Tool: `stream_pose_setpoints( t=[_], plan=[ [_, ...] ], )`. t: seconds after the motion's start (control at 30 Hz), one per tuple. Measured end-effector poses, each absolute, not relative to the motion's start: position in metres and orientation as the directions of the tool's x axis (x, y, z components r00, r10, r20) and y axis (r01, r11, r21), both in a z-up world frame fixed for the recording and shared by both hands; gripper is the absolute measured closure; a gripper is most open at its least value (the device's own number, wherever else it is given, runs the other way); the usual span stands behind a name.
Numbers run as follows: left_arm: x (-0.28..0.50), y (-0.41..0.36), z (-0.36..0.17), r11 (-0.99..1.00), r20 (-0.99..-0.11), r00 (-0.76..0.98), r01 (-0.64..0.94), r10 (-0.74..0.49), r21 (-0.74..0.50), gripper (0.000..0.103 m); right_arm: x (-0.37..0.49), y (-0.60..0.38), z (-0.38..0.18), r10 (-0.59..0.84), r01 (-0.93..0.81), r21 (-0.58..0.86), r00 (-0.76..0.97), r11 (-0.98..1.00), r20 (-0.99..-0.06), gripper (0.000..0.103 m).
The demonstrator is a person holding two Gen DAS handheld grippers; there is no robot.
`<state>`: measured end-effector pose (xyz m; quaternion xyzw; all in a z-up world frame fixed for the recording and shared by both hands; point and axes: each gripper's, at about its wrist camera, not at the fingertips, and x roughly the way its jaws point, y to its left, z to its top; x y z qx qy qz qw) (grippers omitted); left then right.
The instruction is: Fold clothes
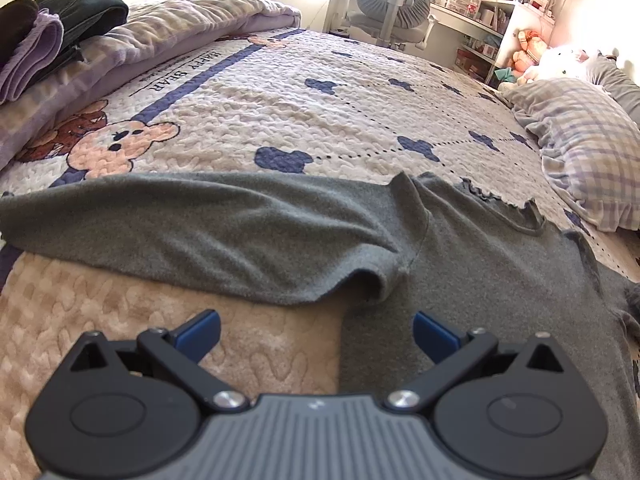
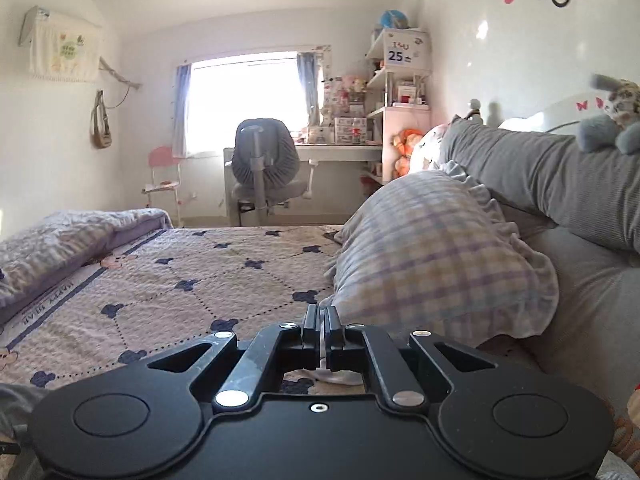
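The risk is that the closed right hand-held gripper, which seems to pinch only a thin pale edge, loses it, while only the left view shows the gray shirt spread on the bed before the open left hand-held gripper.

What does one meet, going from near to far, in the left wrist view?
left gripper → grey top → patterned quilt → office chair
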<state>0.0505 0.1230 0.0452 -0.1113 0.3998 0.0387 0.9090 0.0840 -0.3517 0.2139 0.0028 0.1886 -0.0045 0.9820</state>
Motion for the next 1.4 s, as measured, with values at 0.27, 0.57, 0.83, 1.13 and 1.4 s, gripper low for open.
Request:
stream_pose_setpoints(
  t=[0.27,0.57,0.83,1.13,1.4],
  plan=[
    [0.049,0.127,0.048,0.968,-0.733,0.680,-0.166,-0.024,-0.186,0.000,0.090,-0.323,0.128,-0.126,-0.024,-0.249,0.814,0.968,-0.568,0.068],
    [0.048,0.124,0.050,0.973,-0.725,0.689,-0.149,-0.027,-0.178,0.000,0.105,-0.326,0.049,-0.067,-0.003,-0.092,0.664,0.996,-0.745,0.067],
    [0.050,0.132,0.046,0.967,-0.737,0.675,-0.179,-0.014,-0.182,0.000,0.112,-0.325,0.037,-0.070,0.044,-0.055,0.625,0.998,-0.778,0.097],
    [0.046,0.132,0.054,0.964,-0.718,0.696,-0.163,-0.037,-0.208,0.000,0.073,-0.349,0.112,0.051,0.047,0.147,0.802,0.988,-0.596,0.097],
    [0.044,0.150,0.056,0.939,-0.701,0.712,-0.215,-0.036,-0.267,0.000,0.017,-0.209,0.177,0.470,-0.406,0.240,0.792,0.882,-0.390,0.097]
  ],
)
